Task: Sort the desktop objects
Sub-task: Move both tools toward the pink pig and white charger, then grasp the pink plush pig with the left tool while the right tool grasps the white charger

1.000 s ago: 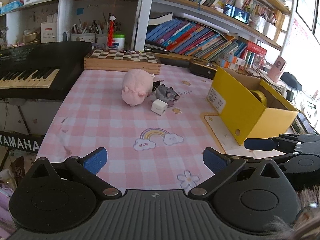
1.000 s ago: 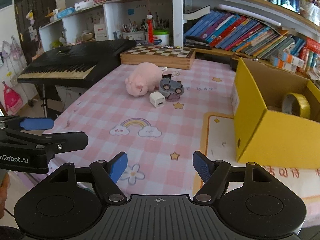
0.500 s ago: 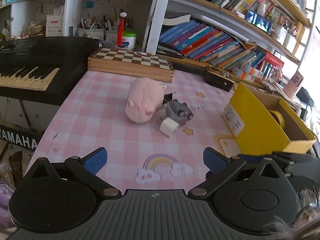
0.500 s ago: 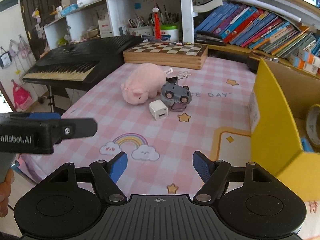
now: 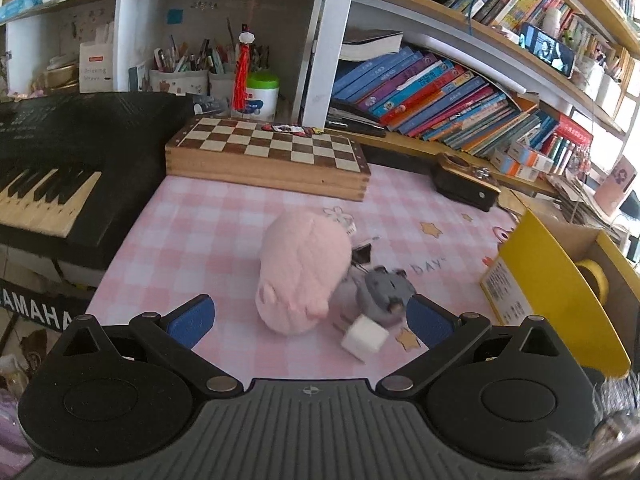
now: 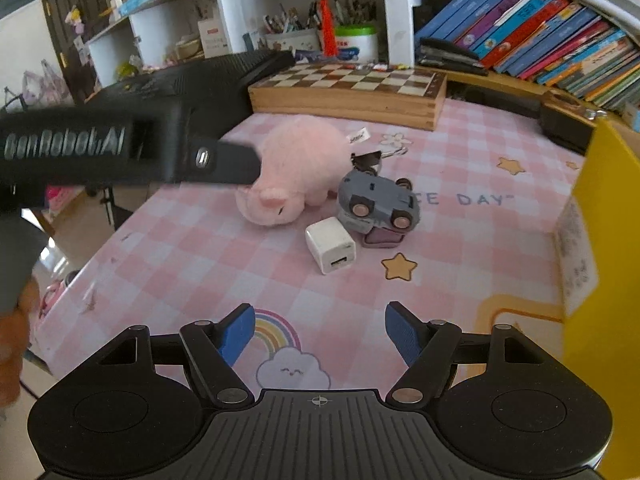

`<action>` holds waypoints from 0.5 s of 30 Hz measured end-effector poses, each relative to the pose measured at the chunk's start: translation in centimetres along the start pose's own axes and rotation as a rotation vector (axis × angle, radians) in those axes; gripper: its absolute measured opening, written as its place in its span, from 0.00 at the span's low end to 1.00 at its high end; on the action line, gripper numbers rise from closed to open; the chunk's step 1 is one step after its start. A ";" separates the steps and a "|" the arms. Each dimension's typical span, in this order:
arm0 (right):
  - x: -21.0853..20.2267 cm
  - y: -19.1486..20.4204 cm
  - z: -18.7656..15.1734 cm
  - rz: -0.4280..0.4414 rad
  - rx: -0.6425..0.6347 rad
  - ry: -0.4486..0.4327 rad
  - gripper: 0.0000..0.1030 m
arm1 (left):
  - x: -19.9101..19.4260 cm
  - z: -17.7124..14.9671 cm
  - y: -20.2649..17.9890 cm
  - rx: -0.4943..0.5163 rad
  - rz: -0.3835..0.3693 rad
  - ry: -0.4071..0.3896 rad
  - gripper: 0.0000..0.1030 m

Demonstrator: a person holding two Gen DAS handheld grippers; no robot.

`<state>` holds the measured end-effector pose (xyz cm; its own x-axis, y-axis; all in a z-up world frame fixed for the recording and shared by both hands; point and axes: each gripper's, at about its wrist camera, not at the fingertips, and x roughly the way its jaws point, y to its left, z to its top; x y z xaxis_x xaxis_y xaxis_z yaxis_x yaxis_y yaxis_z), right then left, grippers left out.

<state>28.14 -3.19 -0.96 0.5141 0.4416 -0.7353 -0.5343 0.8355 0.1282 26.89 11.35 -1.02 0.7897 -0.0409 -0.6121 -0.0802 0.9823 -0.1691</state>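
A pink plush pig [image 5: 302, 270] [image 6: 298, 170] lies on the pink checked mat, with a grey toy car [image 5: 384, 290] [image 6: 378, 200] on its side and a white charger cube [image 5: 365, 338] [image 6: 331, 245] beside it. A black binder clip [image 6: 366, 160] lies behind the car. My left gripper [image 5: 310, 320] is open, its blue pads either side of the pig and the cube, a little short of them. In the right wrist view the left gripper's arm [image 6: 132, 146] crosses in front of the pig. My right gripper [image 6: 320, 336] stands open over the rainbow print, empty.
A yellow box [image 5: 560, 296] [image 6: 600, 220] with a roll of yellow tape [image 5: 594, 278] stands at the right. A wooden chessboard box [image 5: 268, 160] sits at the back of the mat, a black keyboard [image 5: 60, 160] at the left, bookshelves behind. A hand [image 6: 16, 336] shows at the left edge.
Both grippers have moved forward towards the pig, the car and the cube, which now look much larger. The left gripper's arm has swung across the right wrist view. Both stay open.
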 end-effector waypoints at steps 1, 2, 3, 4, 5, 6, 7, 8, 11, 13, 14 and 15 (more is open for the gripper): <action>0.4 0.0 0.1 0.004 -0.002 0.004 0.71 | 0.3 0.3 0.1 0.000 0.000 0.000 1.00; 0.7 -0.1 0.2 0.004 -0.004 0.008 0.71 | 0.5 0.6 0.2 -0.001 0.000 0.000 1.00; 1.1 -0.1 0.3 0.003 -0.007 0.010 0.71 | 0.8 0.9 0.3 -0.001 0.001 0.000 1.00; 1.4 -0.1 0.5 0.002 -0.012 0.009 0.71 | 1.1 1.1 0.4 -0.002 0.001 -0.001 1.00; 1.7 -0.1 0.5 0.001 -0.018 0.007 0.71 | 1.4 1.4 0.5 -0.004 0.000 0.000 1.00; 1.9 0.0 0.6 -0.001 -0.024 0.004 0.71 | 1.7 1.6 0.6 -0.006 -0.001 0.002 1.00; 2.2 -0.1 0.7 -0.004 -0.031 0.003 0.71 | 2.0 1.8 0.7 -0.007 -0.001 0.005 1.00; 2.4 -0.1 0.8 -0.005 -0.039 0.000 0.71 | 2.3 2.0 0.8 -0.007 -0.002 0.007 1.00; 3.0 -0.2 1.0 -0.003 -0.069 -0.010 0.70 | 3.2 2.6 0.9 -0.005 -0.009 0.013 1.00; 3.3 -0.3 1.2 0.000 -0.082 -0.007 0.67 | 3.9 3.0 0.9 -0.002 -0.023 0.025 1.00; 3.4 -0.3 1.3 0.002 -0.089 -0.011 0.65 | 4.3 3.1 0.9 0.003 -0.026 0.030 1.00; 3.6 -0.2 1.4 0.004 -0.096 -0.013 0.65 | 4.7 3.2 0.9 0.010 -0.026 0.035 1.00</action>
<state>31.06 -1.33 -2.69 0.5202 0.4494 -0.7262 -0.5978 0.7989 0.0661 32.49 12.61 -1.61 0.7699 -0.0726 -0.6341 -0.0539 0.9825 -0.1780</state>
